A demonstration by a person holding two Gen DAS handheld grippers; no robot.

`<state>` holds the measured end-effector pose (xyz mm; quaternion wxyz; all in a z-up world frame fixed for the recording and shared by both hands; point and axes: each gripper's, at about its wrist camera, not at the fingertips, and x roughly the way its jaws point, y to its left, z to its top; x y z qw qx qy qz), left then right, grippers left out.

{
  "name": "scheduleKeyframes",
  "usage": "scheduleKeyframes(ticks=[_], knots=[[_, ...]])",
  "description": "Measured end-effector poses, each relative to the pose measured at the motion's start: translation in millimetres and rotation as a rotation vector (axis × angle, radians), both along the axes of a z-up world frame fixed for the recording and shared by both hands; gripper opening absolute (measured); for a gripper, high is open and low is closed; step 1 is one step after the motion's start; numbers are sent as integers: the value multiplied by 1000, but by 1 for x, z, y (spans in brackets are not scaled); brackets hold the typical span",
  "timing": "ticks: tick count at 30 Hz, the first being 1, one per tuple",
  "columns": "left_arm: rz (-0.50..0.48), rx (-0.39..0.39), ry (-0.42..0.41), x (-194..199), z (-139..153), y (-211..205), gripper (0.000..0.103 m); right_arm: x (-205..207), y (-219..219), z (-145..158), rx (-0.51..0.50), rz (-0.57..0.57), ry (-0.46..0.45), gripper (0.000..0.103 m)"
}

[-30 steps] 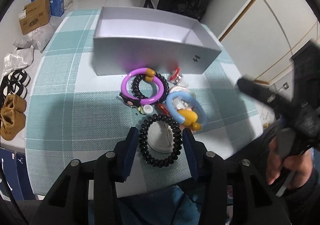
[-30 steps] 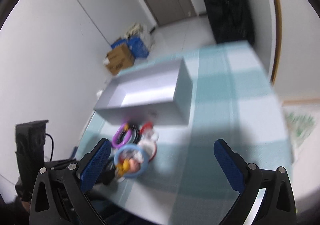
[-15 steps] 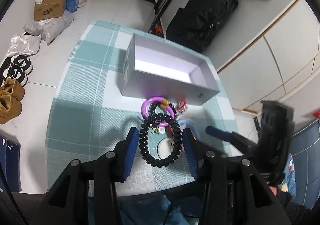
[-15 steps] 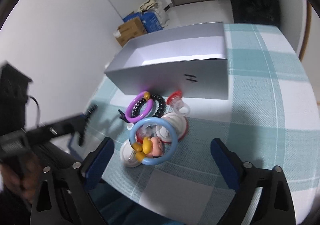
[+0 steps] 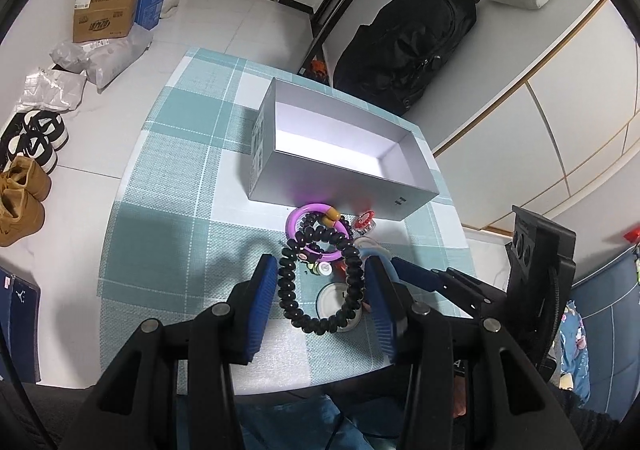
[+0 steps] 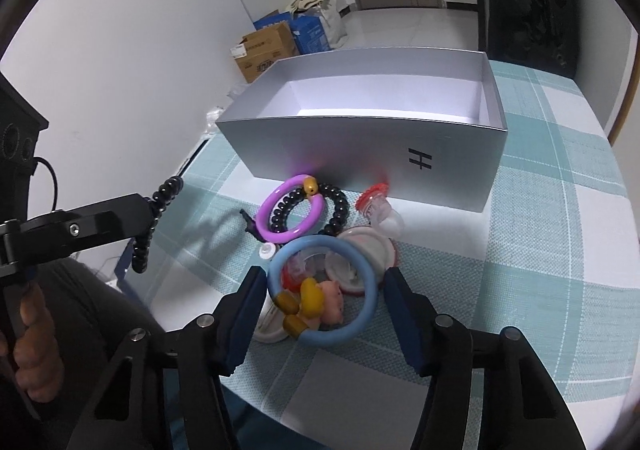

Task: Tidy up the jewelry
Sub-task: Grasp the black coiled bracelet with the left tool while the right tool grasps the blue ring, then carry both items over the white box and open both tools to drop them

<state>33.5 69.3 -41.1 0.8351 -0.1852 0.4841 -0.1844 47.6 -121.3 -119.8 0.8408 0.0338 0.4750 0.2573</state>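
1. My left gripper [image 5: 320,290] has its jaws pinched on a black bead bracelet [image 5: 316,282], one blue pad against each side of the loop, holding it up above the surface.
2. In the right wrist view the same bracelet [image 6: 154,217] dangles off the left gripper's arm, clear of the checked cloth and to the left of the box.
3. My right gripper [image 6: 324,310] has its jaws spread on either side of a blue ring [image 6: 324,290] strung with yellow, orange and pink charms. I cannot tell whether the pads touch the ring; it looks to lie on the surface.
4. Just beyond the blue ring, toward the box, sit white round lids [image 6: 360,258] with red edging.
5. A purple ring [image 6: 290,209] with an orange bead lies over a second black bead bracelet [image 6: 336,205], both close against the front wall of the box.
6. A small red-and-clear piece [image 6: 376,205] sits just in front of the box, right of the purple ring.
7. The grey box [image 6: 360,153] stands open on the surface [image 6: 560,250], nothing visible inside it.
8. Past the far end of the box, a black backpack [image 5: 404,49] leans by the wall; cardboard boxes [image 5: 104,9] and shoes [image 5: 24,185] are on the floor.
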Motion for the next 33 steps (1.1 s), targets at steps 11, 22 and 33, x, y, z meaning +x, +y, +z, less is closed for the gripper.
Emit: scheduleKeyframes(ticks=[11,22,33], knots=[[25,-7,-36,6,8,-5,39,-9,-32,32,135,-30,-61,59],[42,-16,-84,29,29,-13,39,-5,-40,58,153,-14,-155,59],[-1,1,-35,83,25,-30,39,42,-43,76,104,-1,-201,59]])
